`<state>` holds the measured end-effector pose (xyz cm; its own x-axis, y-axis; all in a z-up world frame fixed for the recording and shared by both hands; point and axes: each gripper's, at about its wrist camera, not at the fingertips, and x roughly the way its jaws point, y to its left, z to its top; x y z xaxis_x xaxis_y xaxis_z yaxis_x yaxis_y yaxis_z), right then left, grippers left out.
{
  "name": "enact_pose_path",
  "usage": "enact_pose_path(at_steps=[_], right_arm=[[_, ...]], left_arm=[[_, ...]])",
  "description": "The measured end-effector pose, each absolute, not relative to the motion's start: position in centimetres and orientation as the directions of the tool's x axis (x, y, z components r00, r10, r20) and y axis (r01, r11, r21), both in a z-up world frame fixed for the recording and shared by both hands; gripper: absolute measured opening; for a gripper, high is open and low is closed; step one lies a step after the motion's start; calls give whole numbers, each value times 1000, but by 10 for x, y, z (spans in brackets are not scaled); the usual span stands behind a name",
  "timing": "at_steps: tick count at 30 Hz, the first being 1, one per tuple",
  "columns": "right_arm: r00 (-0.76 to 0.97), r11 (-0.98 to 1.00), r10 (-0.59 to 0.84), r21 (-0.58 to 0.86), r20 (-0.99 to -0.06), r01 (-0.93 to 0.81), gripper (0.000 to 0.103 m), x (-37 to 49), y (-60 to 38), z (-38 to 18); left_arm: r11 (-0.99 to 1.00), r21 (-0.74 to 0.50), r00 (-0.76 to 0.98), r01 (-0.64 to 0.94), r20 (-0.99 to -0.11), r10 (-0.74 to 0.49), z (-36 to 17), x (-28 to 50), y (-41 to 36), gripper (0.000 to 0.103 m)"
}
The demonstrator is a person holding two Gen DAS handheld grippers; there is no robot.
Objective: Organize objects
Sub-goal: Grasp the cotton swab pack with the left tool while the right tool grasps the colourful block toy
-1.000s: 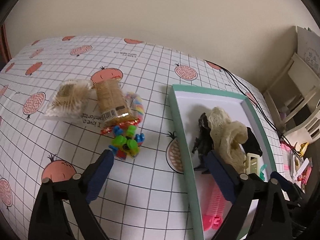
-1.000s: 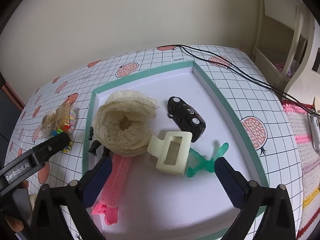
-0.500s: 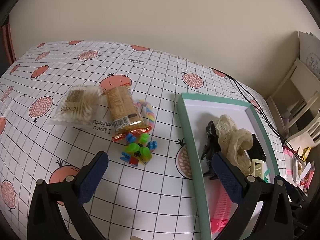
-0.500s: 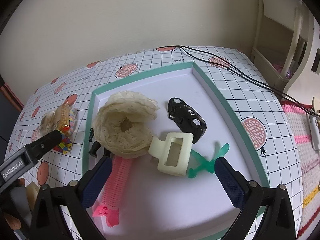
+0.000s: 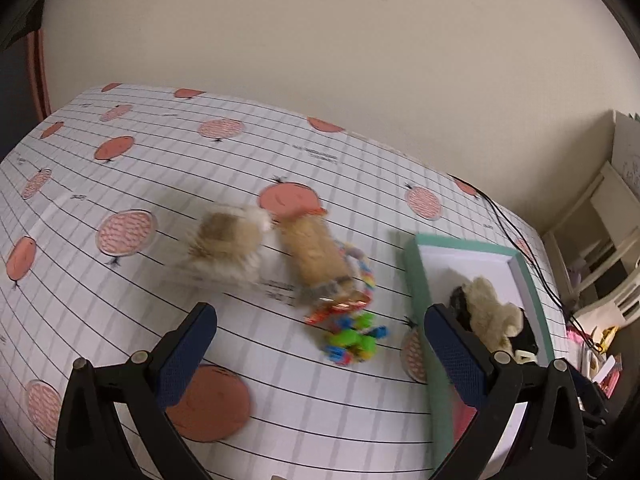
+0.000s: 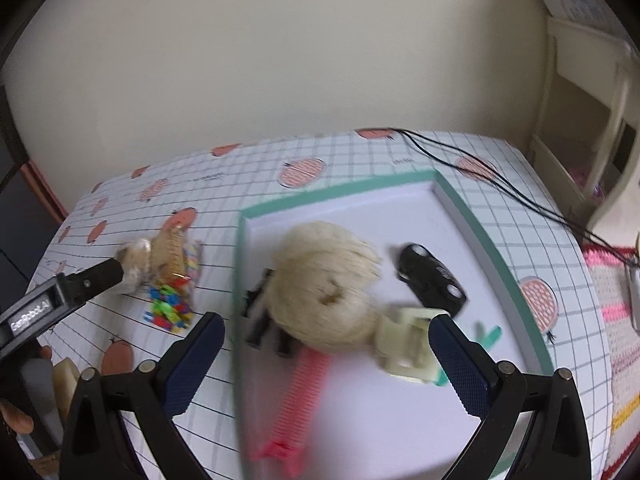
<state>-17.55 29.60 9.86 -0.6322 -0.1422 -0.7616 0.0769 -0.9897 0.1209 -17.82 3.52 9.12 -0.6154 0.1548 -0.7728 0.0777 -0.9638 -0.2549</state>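
A green-rimmed white tray [image 6: 340,194] holds a cream lace scrunchie [image 6: 324,280], a black toy car [image 6: 432,280], a cream hair claw [image 6: 412,344], a pink comb [image 6: 300,392], a teal clip [image 6: 488,336] and a black figure [image 6: 260,312]. My right gripper [image 6: 326,336] hovers open above them, holding nothing. Left of the tray lie a cotton swab bag [image 5: 224,248], a biscuit packet [image 5: 312,256], a rainbow ring [image 5: 360,272] and a green-blue block toy [image 5: 354,338]. My left gripper [image 5: 320,332] is open and empty, just in front of this pile.
The table wears a gridded cloth with red fruit prints [image 5: 128,232]. Black cables [image 6: 500,184] run across its far right corner. Cream shelving [image 5: 600,232] stands past the right edge, and a wall rises behind the table. A hand [image 6: 16,420] shows at lower left.
My left gripper has swung left, away from the tray and over to the loose pile. The right view has shifted slightly left over the tray. Both views are blurred by motion.
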Motion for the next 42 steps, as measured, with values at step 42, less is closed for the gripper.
enact_pose_path(at_steps=[42], right_arm=[[-508,-955,-226,88,-831,282,80,-221,153,30]], left_arm=[[-966,-213,-555,143,-826,100,38,-253,-37,101]])
